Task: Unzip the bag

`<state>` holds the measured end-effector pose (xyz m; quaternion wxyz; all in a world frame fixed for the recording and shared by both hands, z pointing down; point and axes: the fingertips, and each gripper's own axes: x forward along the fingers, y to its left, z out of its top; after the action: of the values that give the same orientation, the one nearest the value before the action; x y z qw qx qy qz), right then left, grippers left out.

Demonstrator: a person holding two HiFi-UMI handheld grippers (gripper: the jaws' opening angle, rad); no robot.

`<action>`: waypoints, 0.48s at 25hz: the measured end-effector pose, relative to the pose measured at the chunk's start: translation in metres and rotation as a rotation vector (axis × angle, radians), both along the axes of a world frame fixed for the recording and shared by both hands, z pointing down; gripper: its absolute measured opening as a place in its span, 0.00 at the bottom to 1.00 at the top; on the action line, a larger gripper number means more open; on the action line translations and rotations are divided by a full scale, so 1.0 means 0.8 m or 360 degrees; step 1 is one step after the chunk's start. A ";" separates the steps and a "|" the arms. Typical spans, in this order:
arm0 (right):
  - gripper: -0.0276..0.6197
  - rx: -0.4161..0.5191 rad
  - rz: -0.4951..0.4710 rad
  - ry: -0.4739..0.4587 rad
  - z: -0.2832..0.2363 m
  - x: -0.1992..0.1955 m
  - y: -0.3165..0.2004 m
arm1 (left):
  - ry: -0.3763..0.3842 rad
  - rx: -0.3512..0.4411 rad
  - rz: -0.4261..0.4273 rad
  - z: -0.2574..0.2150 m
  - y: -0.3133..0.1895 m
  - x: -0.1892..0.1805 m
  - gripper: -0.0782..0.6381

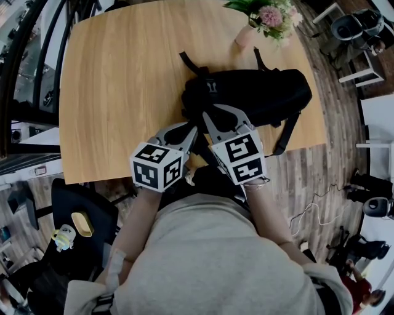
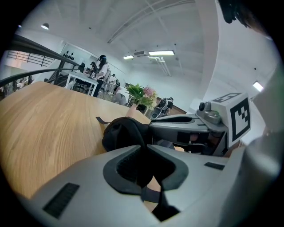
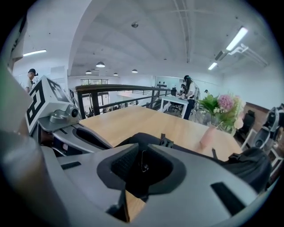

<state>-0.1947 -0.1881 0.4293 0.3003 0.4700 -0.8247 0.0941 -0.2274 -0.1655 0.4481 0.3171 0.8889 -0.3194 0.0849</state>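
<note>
A black backpack (image 1: 258,95) lies on its side on the wooden table (image 1: 123,80). Both grippers meet at its near left end. My left gripper (image 1: 192,134) is shut on a fold of black bag fabric (image 2: 122,133), and a strap hangs below its tips (image 2: 145,146). My right gripper (image 1: 206,115) sits just right of it. In the right gripper view its tips (image 3: 140,148) nearly meet around a thin metal zipper pull (image 3: 143,163), with the bag's body (image 3: 248,164) to the right.
A pink vase of flowers (image 1: 271,15) stands at the table's far edge, beyond the bag. The table's near edge (image 1: 111,178) lies just under the grippers. A dark chair (image 1: 80,215) stands at lower left. Bag straps (image 1: 286,135) trail over the near edge.
</note>
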 end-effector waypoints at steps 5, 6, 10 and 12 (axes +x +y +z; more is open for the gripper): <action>0.14 0.0071 -0.0033 0.0148 -0.002 -0.004 0.003 | 0.0003 -0.0002 0.0002 0.000 0.000 0.001 0.18; 0.14 0.0092 -0.0038 0.0180 -0.002 -0.004 0.004 | 0.0002 -0.0001 0.0003 0.000 0.000 0.001 0.18; 0.08 0.0151 -0.0007 0.0215 -0.005 -0.001 0.009 | -0.0005 0.0002 0.0007 0.000 0.000 0.000 0.18; 0.07 0.0172 0.0018 0.0199 -0.008 0.004 0.010 | -0.0007 0.0000 0.0007 0.001 -0.001 0.000 0.18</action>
<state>-0.1917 -0.1804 0.4231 0.3247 0.4952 -0.8055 0.0217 -0.2277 -0.1660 0.4490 0.3162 0.8895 -0.3182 0.0876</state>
